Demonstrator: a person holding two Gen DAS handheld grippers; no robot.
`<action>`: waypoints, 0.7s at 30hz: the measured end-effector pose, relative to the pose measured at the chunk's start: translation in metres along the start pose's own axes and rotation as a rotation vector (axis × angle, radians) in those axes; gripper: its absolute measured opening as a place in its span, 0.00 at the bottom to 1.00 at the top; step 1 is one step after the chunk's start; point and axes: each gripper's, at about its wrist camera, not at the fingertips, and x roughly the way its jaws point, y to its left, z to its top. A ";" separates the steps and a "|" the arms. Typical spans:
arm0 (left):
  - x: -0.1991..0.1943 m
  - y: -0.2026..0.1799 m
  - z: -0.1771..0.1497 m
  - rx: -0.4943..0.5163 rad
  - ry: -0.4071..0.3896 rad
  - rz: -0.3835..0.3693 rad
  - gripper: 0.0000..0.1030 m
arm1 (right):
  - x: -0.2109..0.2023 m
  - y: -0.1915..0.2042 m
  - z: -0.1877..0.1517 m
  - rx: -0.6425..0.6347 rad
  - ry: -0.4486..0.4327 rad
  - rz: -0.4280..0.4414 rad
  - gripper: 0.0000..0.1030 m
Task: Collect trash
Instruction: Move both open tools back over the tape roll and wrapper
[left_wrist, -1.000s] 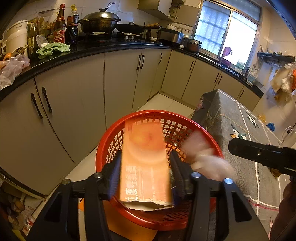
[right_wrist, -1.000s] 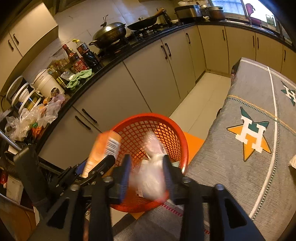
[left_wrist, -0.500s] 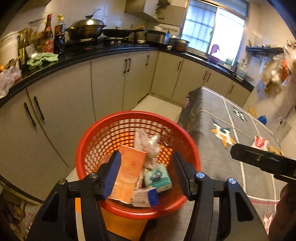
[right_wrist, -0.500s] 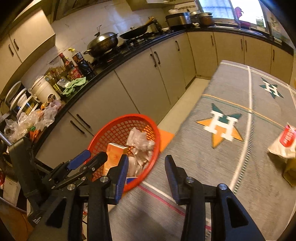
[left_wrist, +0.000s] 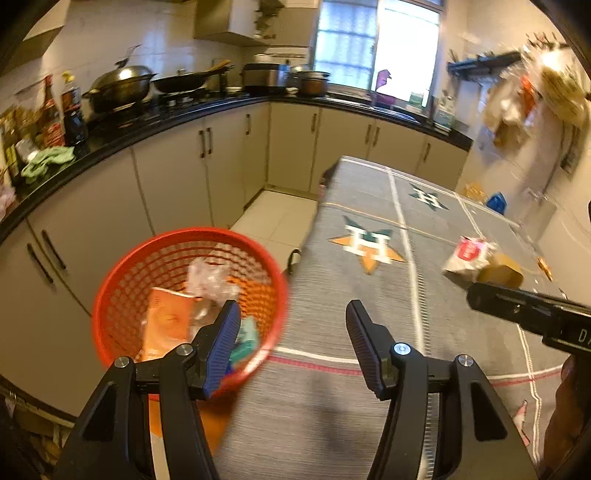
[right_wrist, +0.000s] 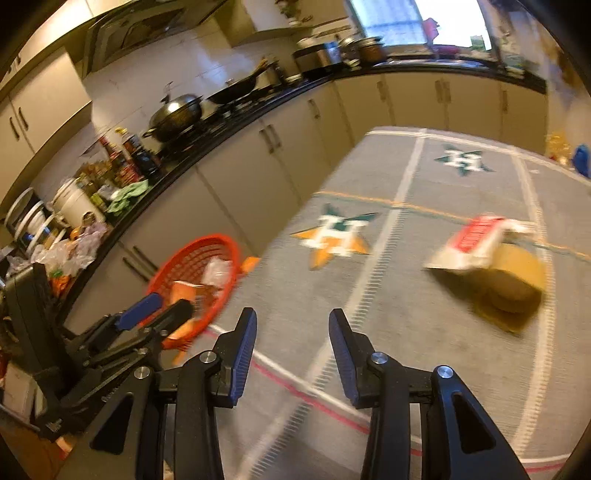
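Red-labelled white bag (right_wrist: 476, 242), lettering unreadable, tongs empty

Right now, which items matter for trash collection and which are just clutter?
Job:
red basket, holding orange carton and clear plastic wrapper
white-and-red bag on the table
brown roll beside it
both grippers, fingers open and empty

Clutter:
wok
sauce bottles
green rag
grey tablecloth

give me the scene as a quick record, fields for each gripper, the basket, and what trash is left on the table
left gripper: open, empty
right gripper: open, empty
basket: red mesh, beside the table edge, holds an orange carton and a clear plastic wrapper
left on table: white and red bag against a brown paper bag
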 end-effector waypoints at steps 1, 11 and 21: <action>0.000 -0.011 0.000 0.017 0.004 -0.008 0.57 | -0.006 -0.008 -0.002 0.001 -0.008 -0.020 0.43; 0.009 -0.087 -0.007 0.140 0.033 -0.067 0.59 | -0.059 -0.106 -0.015 0.054 -0.055 -0.268 0.43; 0.019 -0.110 -0.010 0.189 0.053 -0.080 0.59 | -0.023 -0.129 -0.007 0.010 -0.010 -0.397 0.36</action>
